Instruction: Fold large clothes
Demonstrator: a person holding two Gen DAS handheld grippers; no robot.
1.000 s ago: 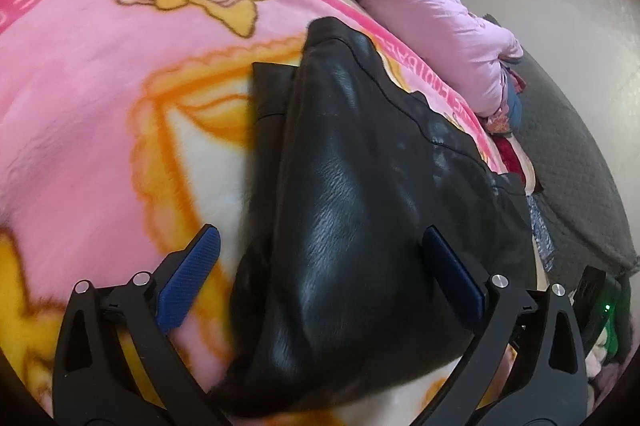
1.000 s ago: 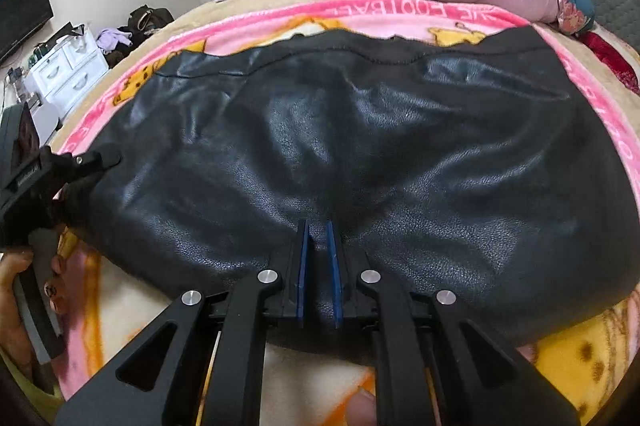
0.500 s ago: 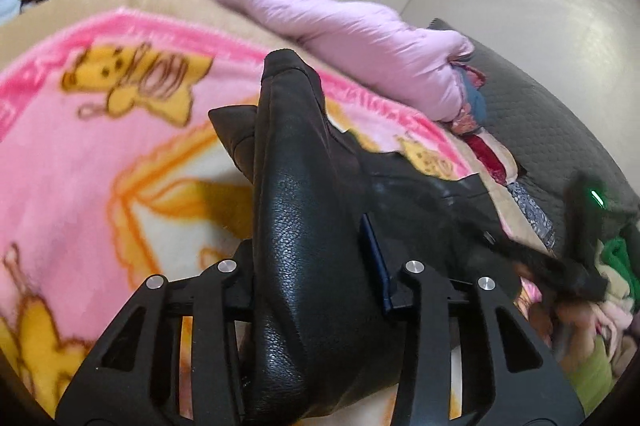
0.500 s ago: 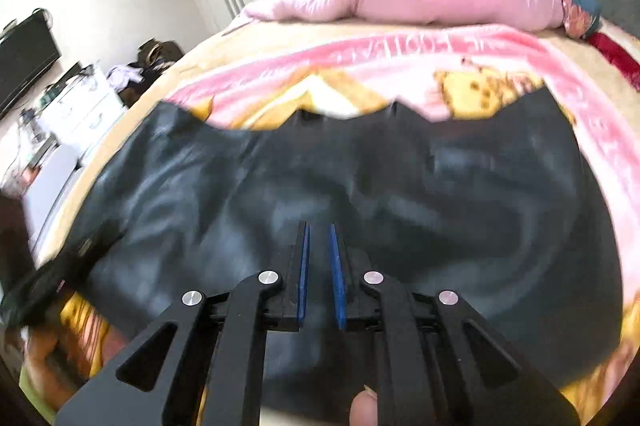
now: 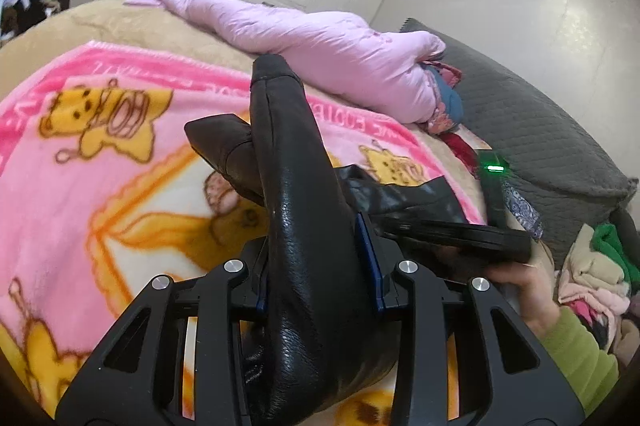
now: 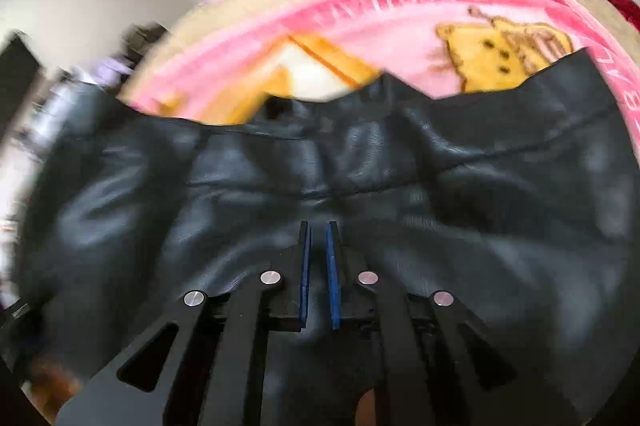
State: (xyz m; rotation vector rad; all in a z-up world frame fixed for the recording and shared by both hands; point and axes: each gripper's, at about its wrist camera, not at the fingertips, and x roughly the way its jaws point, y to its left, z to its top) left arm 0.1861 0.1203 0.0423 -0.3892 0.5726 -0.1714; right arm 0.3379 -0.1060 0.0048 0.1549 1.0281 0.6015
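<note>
The black leather garment point(image 5: 304, 226) is lying partly on the pink cartoon blanket point(image 5: 80, 161) and partly lifted, and I am gripping it at two spots. Starting on my left, the left gripper point(image 5: 318, 266) is pinching a thick raised ridge of leather that is running straight ahead from its jaws; those jaws have just been closing, and the blue pads are now pressing on both flanks of the ridge. To the right of it I am seeing the right gripper point(image 5: 452, 238) and the hand in a green sleeve point(image 5: 576, 350), something the other camera is not giving me. In the blurred right wrist view, the right gripper point(image 6: 318, 274) is standing nearly closed on a thin layer of leather, with the broad panel spreading ahead of and to both sides of its fingers. Only this view is showing that spread. I am judging the fold as barely begun: edges gathered, nothing laid over or squared up yet.
</note>
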